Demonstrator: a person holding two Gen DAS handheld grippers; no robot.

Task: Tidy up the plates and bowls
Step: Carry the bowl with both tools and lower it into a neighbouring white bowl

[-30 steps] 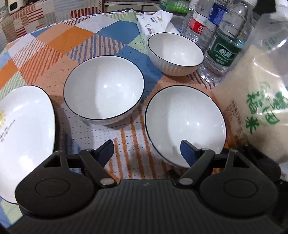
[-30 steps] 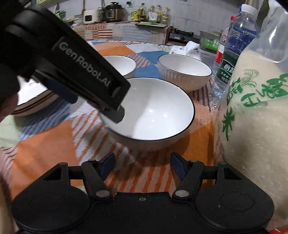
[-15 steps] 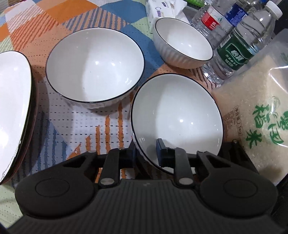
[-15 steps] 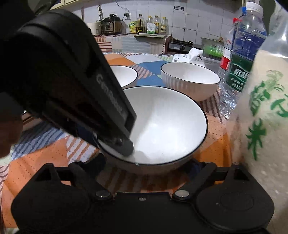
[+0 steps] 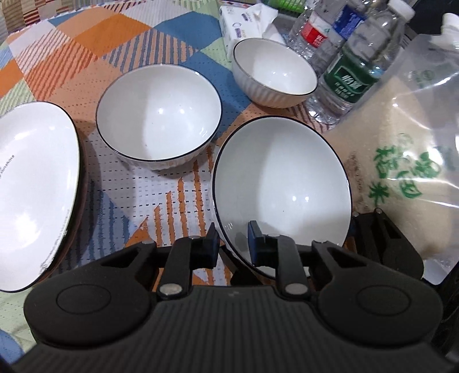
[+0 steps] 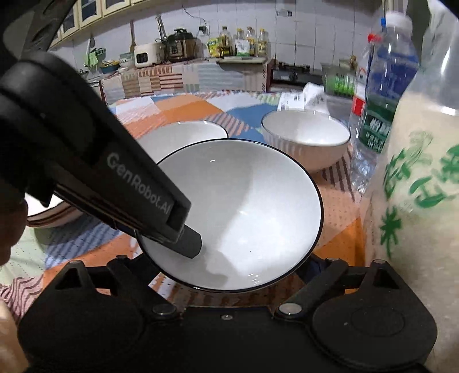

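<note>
My left gripper (image 5: 231, 241) is shut on the near rim of a white bowl with a dark rim (image 5: 282, 183) and holds it tilted, lifted off the cloth. In the right wrist view the same bowl (image 6: 246, 212) hangs over my right gripper (image 6: 229, 282), whose arms are spread wide and whose fingertips are hidden under the bowl. A second white bowl (image 5: 159, 114) sits to the left, and a third, ribbed bowl (image 5: 274, 73) behind. A white plate (image 5: 31, 183) lies on a stack at far left.
A bag of rice (image 5: 401, 160) stands right beside the held bowl. Water bottles (image 5: 350, 71) and a tissue pack (image 5: 246, 20) stand at the back. The table has a patterned cloth (image 5: 86, 51). A kitchen counter (image 6: 183, 74) lies beyond.
My left gripper closed on the near bowl's rim, then lifted and tilted it. The right gripper has moved in under the bowl.
</note>
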